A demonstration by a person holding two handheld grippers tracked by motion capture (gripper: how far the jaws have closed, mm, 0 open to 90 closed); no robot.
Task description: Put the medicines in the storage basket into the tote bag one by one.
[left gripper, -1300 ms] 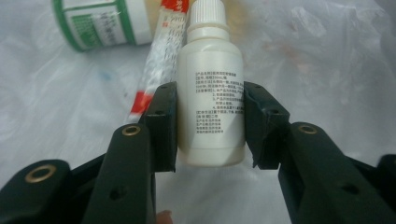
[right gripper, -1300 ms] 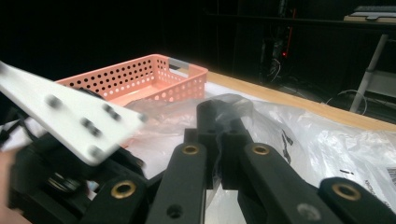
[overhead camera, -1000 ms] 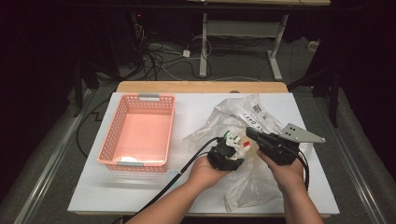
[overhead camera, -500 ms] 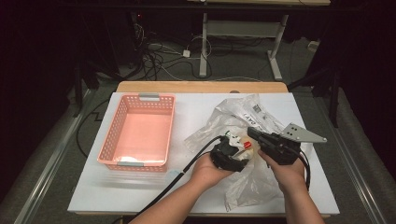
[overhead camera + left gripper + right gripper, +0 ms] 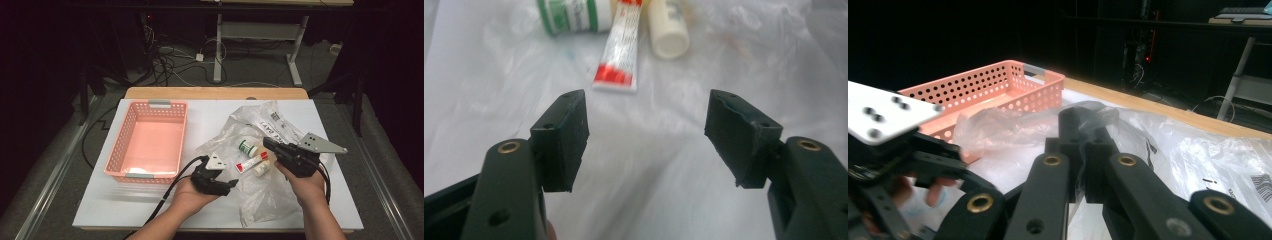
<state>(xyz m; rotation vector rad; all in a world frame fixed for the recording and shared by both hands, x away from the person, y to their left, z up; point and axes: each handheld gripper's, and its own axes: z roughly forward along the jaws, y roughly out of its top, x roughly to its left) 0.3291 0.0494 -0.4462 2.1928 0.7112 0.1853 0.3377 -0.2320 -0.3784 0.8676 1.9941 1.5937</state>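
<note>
left tongs [image 5: 227, 184]: pulled back, just opened, empty | right tongs [image 5: 267, 143]: clenched on bag [image 5: 270, 200]

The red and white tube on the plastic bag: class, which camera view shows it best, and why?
The left gripper view: the red and white tube lies close and large, straight ahead of the open jaws, between two small bottles. In the high view the tube is small but whole. In the right gripper view I cannot make it out.

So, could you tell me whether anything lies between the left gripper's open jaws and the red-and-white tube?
Nothing visible does: from the left gripper, only flat clear plastic bag leads to the red-and-white tube.
</note>
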